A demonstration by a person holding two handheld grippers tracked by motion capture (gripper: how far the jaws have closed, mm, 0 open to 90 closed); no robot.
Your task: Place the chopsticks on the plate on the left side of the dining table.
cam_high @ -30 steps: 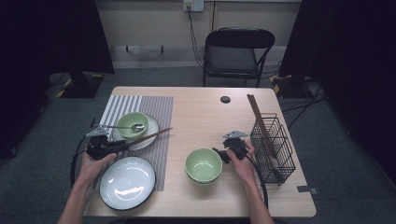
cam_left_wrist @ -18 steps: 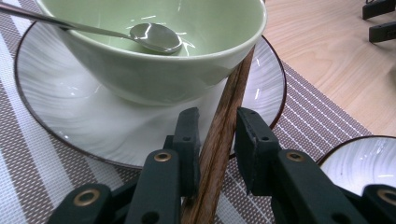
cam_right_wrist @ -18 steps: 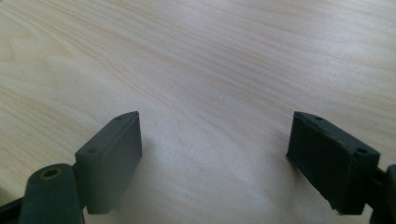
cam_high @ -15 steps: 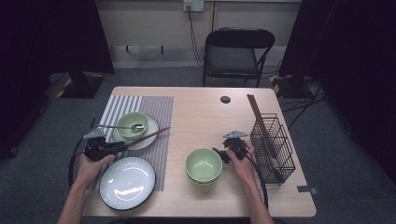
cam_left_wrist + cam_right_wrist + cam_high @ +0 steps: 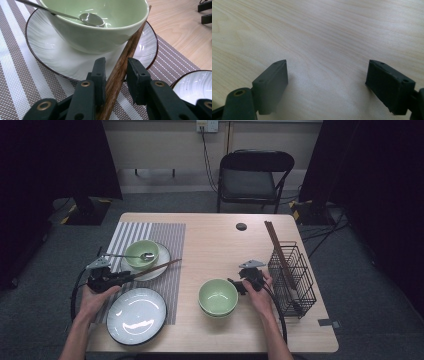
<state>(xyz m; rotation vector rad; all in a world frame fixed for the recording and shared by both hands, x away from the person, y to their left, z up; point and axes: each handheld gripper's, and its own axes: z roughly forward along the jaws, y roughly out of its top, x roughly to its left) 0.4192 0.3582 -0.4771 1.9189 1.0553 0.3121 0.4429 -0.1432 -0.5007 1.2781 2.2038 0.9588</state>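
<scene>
A pair of brown chopsticks (image 5: 155, 267) slants from my left gripper (image 5: 120, 277) up onto the white plate (image 5: 162, 257). In the left gripper view the chopsticks (image 5: 125, 60) run between the two jaws of the left gripper (image 5: 116, 62), which is shut on them. Their far end leans against a green bowl (image 5: 100, 30). That bowl (image 5: 141, 254) sits on the plate (image 5: 50, 55) with a metal spoon (image 5: 91, 19) in it. My right gripper (image 5: 234, 285) rests open beside a stack of green bowls (image 5: 218, 296). In its own view the right gripper (image 5: 327, 65) has only bare wood between the jaws.
A large dark-rimmed white plate (image 5: 136, 315) lies on the striped placemat (image 5: 150, 232) near the front edge. A black wire basket (image 5: 292, 275) holding more chopsticks (image 5: 277, 247) stands at the right. A small black disc (image 5: 241, 226) lies at the back, with a folding chair (image 5: 250, 175) behind the table.
</scene>
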